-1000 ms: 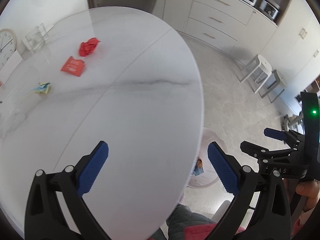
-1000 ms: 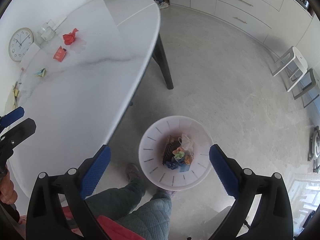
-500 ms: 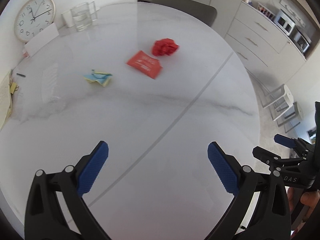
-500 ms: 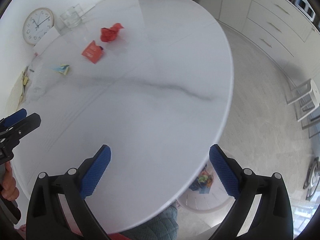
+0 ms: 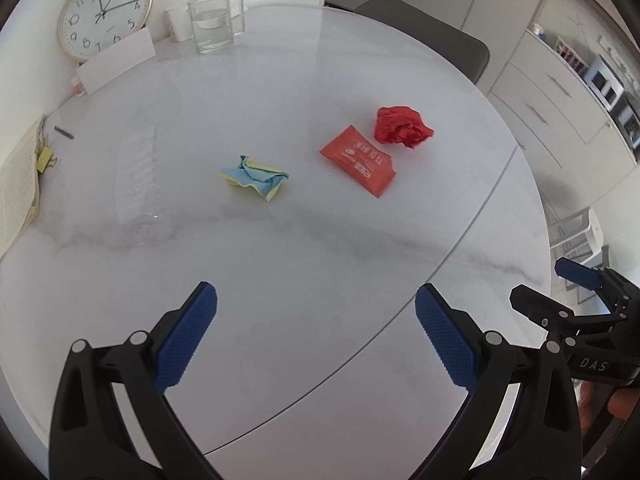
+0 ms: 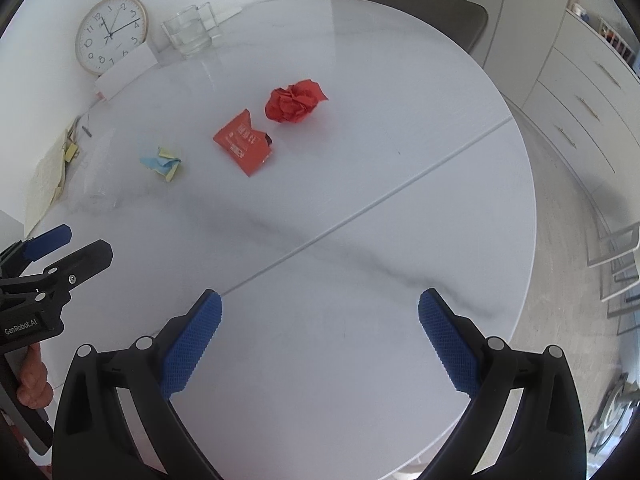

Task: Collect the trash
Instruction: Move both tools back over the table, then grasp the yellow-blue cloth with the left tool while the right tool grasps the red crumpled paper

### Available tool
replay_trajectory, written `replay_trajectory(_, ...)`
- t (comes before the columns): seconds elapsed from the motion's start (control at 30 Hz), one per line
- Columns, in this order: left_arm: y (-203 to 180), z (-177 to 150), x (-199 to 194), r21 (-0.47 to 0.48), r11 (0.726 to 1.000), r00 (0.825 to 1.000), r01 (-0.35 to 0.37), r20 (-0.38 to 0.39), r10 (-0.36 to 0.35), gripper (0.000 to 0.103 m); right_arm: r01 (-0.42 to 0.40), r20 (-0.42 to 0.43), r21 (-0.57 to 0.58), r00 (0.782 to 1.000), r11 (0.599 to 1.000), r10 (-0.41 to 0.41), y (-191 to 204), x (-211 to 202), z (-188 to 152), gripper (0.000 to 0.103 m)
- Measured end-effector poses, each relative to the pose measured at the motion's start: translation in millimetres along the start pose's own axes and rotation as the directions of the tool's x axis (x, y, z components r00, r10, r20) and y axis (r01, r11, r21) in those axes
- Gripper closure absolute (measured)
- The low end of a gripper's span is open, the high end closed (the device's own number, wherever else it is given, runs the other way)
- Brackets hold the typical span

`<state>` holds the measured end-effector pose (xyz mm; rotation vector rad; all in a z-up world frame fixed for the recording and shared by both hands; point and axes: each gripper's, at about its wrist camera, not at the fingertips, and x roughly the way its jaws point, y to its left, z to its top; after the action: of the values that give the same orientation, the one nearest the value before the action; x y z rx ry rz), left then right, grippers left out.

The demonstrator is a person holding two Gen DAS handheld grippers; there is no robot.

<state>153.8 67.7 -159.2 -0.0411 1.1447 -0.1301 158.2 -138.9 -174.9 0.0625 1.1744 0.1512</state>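
Left gripper (image 5: pixel 316 312) held level, jaws spread wide, empty; right gripper (image 6: pixel 320 316) alongside, likewise wide and empty.

Both pictures are bright with soft daylight. The white table (image 5: pixel 304 248) shines pale, with a milky glare toward the upper middle of each frame. Shadows are faint and soft; the red paper ball (image 6: pixel 295 101) drops only a light grey one. The middle looks sharp. The edges bend round like a fishbowl, the corners go black, and the cupboards (image 5: pixel 560 92) at right look a bit blurry.
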Motion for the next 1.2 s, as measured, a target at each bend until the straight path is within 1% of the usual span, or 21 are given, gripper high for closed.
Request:
replay_trajectory(0.1, 4.2, 16.4, 11.8, -0.064, 0.998, 1.000, -0.009, -0.005, 0.009, 0.008, -0.016, -0.010, -0.032, 1.000, 0.999, 0.016, -2.6, 16.2, 24.5, 0.005)
replay_trajectory(0.23, 12.5, 40.0, 33.4, -0.174, 0.984, 0.999, -0.032, -0.018, 0.029, 0.008, -0.027, -0.005, -0.089, 1.000, 0.996, 0.026, -4.9, 35.8, 56.0, 0.005)
replay_trajectory(0.27, 17.0, 47.6, 42.8, -0.222, 0.974, 0.999, -0.044, -0.030, 0.038, 0.008, -0.027, -0.001, -0.108, 1.000, 0.994, 0.027, -5.1, 42.3, 66.8, 0.005)
replay_trajectory(0.3, 19.5, 51.6, 48.8, -0.251, 0.967, 0.998, -0.051, -0.036, 0.043, 0.008, -0.027, 0.001, -0.122, 1.000, 0.992, 0.027, -5.5, 47.4, 74.8, 0.005)
replay_trajectory(0.37, 28.0, 62.7, 67.7, -0.334, 0.940, 0.996, -0.074, -0.064, 0.056, 0.008, -0.028, 0.011, -0.152, 0.999, 0.988, 0.030, -6.6, 57.9, 92.0, 0.005)
replay_trajectory(0.47, 38.4, 74.5, 89.8, -0.422, 0.901, 0.993, -0.100, -0.100, 0.064, 0.009, -0.037, 0.013, -0.187, 0.999, 0.982, 0.040, -9.5, 72.8, 112.5, 0.005)
replay_trajectory(0.57, 43.6, 83.0, 108.0, -0.471, 0.873, 0.989, -0.128, -0.126, 0.077, 0.011, -0.053, 0.007, -0.207, 0.998, 0.977, 0.055, -12.4, 86.9, 131.5, 0.005)
replay_trajectory(0.63, 44.2, 88.9, 119.2, -0.480, 0.865, 0.986, -0.149, -0.141, 0.091, 0.014, -0.064, 0.007, -0.210, 0.998, 0.976, 0.067, -14.6, 92.7, 140.4, 0.005)
replay_trajectory(0.7, 45.4, 92.5, 126.5, -0.487, 0.858, 0.983, -0.164, -0.151, 0.102, 0.019, -0.084, 0.004, -0.210, 0.996, 0.974, 0.086, -16.6, 99.4, 149.7, 0.005)
replay_trajectory(0.73, 46.7, 94.5, 130.0, -0.498, 0.850, 0.982, -0.171, -0.156, 0.107, 0.020, -0.089, 0.004, -0.209, 0.996, 0.974, 0.092, -17.3, 101.3, 152.4, 0.005)
replay_trajectory(0.83, 50.2, 98.6, 137.5, -0.525, 0.832, 0.980, -0.181, -0.164, 0.110, 0.030, -0.117, -0.005, -0.213, 0.993, 0.970, 0.119, -19.2, 111.1, 162.3, 0.005)
replay_trajectory(0.9, 51.3, 100.9, 145.0, -0.530, 0.830, 0.980, -0.174, -0.176, 0.093, 0.049, -0.126, -0.002, -0.213, 0.992, 0.969, 0.128, -19.3, 114.5, 165.7, 0.005)
replay_trajectory(0.93, 49.5, 103.0, 145.4, -0.517, 0.836, 0.980, -0.184, -0.165, 0.113, 0.051, -0.135, 0.001, -0.212, 0.990, 0.968, 0.138, -19.8, 115.4, 167.1, 0.005)
replay_trajectory(0.97, 47.8, 104.2, 146.7, -0.507, 0.843, 0.981, -0.181, -0.160, 0.114, 0.060, -0.150, -0.001, -0.211, 0.988, 0.966, 0.153, -19.5, 117.1, 168.9, 0.005)
replay_trajectory(1.0, 46.3, 105.6, 148.8, -0.496, 0.851, 0.981, -0.174, -0.161, 0.106, 0.064, -0.163, -0.008, -0.212, 0.986, 0.964, 0.165, -18.6, 119.0, 170.4, 0.005)
replay_trajectory(1.03, 44.3, 106.8, 148.6, -0.486, 0.857, 0.982, -0.173, -0.156, 0.110, 0.068, -0.177, -0.017, -0.214, 0.984, 0.961, 0.177, -17.0, 121.6, 171.6, 0.005)
replay_trajectory(1.07, 42.7, 107.5, 149.1, -0.478, 0.862, 0.982, -0.168, -0.155, 0.105, 0.069, -0.187, -0.022, -0.219, 0.982, 0.958, 0.186, -15.0, 123.6, 172.6, 0.005)
replay_trajectory(1.2, 40.3, 108.6, 148.8, -0.455, 0.875, 0.983, -0.166, -0.150, 0.108, 0.069, -0.205, -0.034, -0.247, 0.979, 0.947, 0.203, -2.9, 130.7, 175.0, 0.005)
